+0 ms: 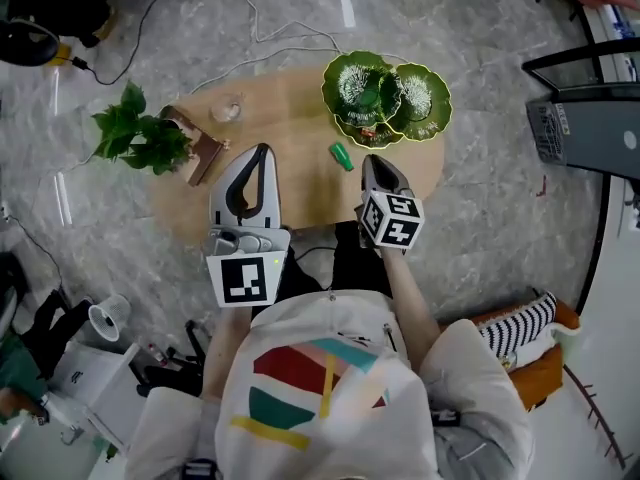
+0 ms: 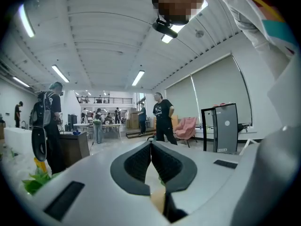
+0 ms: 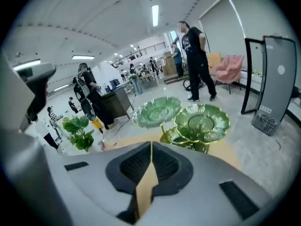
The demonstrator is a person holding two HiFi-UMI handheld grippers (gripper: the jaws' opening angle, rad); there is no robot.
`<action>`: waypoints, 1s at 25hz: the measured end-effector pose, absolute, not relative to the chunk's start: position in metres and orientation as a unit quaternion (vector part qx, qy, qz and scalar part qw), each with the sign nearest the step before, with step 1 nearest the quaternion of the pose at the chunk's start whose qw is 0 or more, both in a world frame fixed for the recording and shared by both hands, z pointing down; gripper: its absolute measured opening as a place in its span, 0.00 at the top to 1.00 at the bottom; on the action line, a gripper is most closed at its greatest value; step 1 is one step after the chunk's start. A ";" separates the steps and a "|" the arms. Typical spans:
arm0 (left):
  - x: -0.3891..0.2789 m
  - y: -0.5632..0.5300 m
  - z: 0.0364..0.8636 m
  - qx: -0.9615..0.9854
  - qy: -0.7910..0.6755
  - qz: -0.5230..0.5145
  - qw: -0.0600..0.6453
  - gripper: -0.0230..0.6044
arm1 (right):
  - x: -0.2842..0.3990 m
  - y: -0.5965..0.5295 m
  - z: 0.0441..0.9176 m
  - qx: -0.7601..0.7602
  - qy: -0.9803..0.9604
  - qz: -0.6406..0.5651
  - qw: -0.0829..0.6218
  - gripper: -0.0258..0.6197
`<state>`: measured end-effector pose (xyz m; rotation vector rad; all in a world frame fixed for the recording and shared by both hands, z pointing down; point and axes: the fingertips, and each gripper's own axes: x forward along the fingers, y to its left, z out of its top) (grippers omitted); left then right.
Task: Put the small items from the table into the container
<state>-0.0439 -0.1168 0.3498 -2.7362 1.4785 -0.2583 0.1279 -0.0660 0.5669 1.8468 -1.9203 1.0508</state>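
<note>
An oval wooden desk [image 1: 290,118] stands on a grey marble floor [image 1: 480,28], and the person stands at its near edge, which runs under both tools. The middle of the desk is bare and gives the widest free room. The left tool [image 1: 262,150] points across this bare stretch; its own view shows its pads [image 2: 162,164] clenched together at the tip with nothing between them. The right tool [image 1: 368,160] tilts down toward the far right of the desk; its pads [image 3: 164,166] stand a thin slit apart and hold nothing. A small green item [image 1: 342,156] lies on the wood just to the left of the right tool's tip and close to the nearest lobe of the dish. The dish [image 1: 438,108], green, glossy and shaped like three joined leaves, sits at the far right of the desk with its rim reaching the desk's edge; in the right tool's view it [image 3: 202,121] fills the space straight ahead. On the left edge a leafy plant [image 1: 135,133] on a brown base overhangs the desk, and a small clear glass [image 1: 227,110] stands beside it near the far edge. A white cable [image 1: 260,28] trails over the floor beyond the desk. A dark cabinet [image 1: 590,118] stands to the right, well apart from the desk.
</note>
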 end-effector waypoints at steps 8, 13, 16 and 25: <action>-0.064 -0.126 0.287 -0.867 0.493 -0.011 0.063 0.95 | 0.079 -0.075 0.415 0.596 -0.776 0.181 0.095 0.94; -0.074 -0.123 0.280 -0.866 0.494 -0.021 0.078 0.95 | 0.062 -0.086 0.359 0.590 -0.795 0.120 0.072 0.94; -0.081 -0.121 0.276 -0.866 0.495 -0.011 0.073 0.95 | 0.054 -0.088 0.348 0.579 -0.804 0.124 0.055 0.94; -0.113 -0.122 0.271 -0.847 0.529 0.001 0.063 0.95 | 0.036 -0.096 0.337 0.537 -0.827 0.163 -0.025 0.94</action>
